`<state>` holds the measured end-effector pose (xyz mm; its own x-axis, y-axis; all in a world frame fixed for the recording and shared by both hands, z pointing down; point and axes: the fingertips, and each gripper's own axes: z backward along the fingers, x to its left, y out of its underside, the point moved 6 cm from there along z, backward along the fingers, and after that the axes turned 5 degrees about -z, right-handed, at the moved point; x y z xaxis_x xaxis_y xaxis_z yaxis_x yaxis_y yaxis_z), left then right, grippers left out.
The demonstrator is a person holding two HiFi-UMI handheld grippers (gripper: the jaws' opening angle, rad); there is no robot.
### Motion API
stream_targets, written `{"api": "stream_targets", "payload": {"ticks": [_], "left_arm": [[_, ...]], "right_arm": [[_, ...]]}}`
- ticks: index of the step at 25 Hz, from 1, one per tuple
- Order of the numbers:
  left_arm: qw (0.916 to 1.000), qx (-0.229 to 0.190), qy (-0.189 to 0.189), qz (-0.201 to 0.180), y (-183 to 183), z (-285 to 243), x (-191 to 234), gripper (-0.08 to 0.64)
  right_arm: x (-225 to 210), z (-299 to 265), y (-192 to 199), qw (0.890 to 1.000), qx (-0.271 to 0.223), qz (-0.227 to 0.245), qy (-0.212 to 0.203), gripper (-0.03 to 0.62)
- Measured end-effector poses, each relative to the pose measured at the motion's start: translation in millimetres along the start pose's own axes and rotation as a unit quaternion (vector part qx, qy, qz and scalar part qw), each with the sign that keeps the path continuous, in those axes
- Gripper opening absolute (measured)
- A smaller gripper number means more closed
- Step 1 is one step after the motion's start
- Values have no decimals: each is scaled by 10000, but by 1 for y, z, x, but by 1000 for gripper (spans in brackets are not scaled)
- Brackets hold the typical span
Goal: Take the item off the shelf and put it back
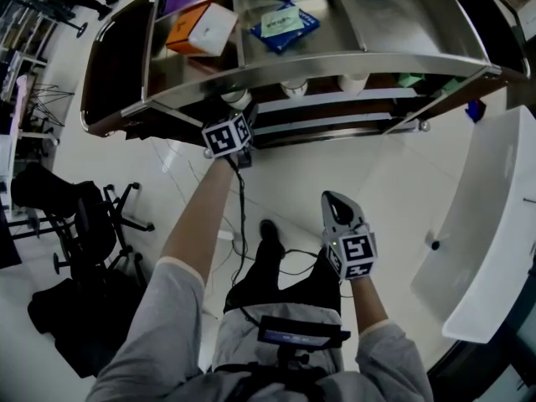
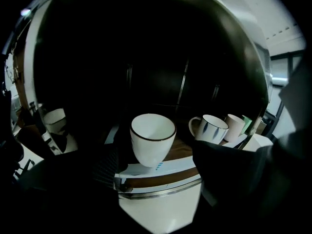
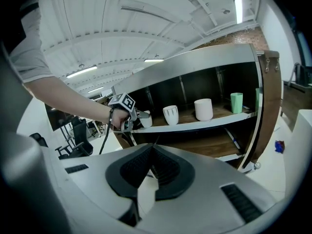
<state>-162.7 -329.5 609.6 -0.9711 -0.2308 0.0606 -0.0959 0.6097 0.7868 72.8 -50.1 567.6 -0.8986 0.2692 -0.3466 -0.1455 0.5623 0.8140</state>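
Observation:
A white cup with a thin dark rim (image 2: 152,138) stands upright at the front edge of the middle shelf (image 2: 161,172). My left gripper (image 2: 157,151) is open, and its dark fingers (image 2: 107,168) flank the cup without pressing on it. In the head view the left gripper (image 1: 230,124) reaches under the steel top shelf (image 1: 335,65) to that cup (image 1: 237,99). My right gripper (image 1: 335,203) hangs low in front of my body, shut and empty. In the right gripper view its pads (image 3: 152,172) meet, and the left gripper (image 3: 127,118) is seen at the cup (image 3: 145,118).
More cups share the middle shelf: a white mug with blue streaks (image 2: 209,129), a pale one (image 2: 235,126), a green one (image 3: 236,102). Boxes (image 1: 201,28) and a blue packet (image 1: 283,25) lie on the top shelf. An office chair (image 1: 92,220) stands at my left, a white counter (image 1: 486,224) at my right.

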Motion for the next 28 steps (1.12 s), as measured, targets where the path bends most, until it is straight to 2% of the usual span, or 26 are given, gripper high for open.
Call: {"api": "stream_targets", "payload": {"ticks": [5, 15, 18, 21, 28], "left_arm": [[9996, -35, -154, -229, -7, -21, 7, 474], [9992, -11, -232, -333, -8, -41, 13, 473], [9988, -38, -184, -447, -9, -42, 12, 461], [9982, -50, -213, -550, -10, -42, 9, 398], [9975, -82, -308, -624, -10, -44, 8, 393]], "right_arm": [[-4, -6, 9, 9999, 108, -17, -105, 9], [-10, -13, 7, 9999, 94, -65, -100, 9], [-14, -12, 9, 9999, 112, -50, -55, 9], [-17, -11, 7, 9999, 127, -14, -44, 9], [-20, -11, 5, 9998, 177, -32, -61, 9]]}}
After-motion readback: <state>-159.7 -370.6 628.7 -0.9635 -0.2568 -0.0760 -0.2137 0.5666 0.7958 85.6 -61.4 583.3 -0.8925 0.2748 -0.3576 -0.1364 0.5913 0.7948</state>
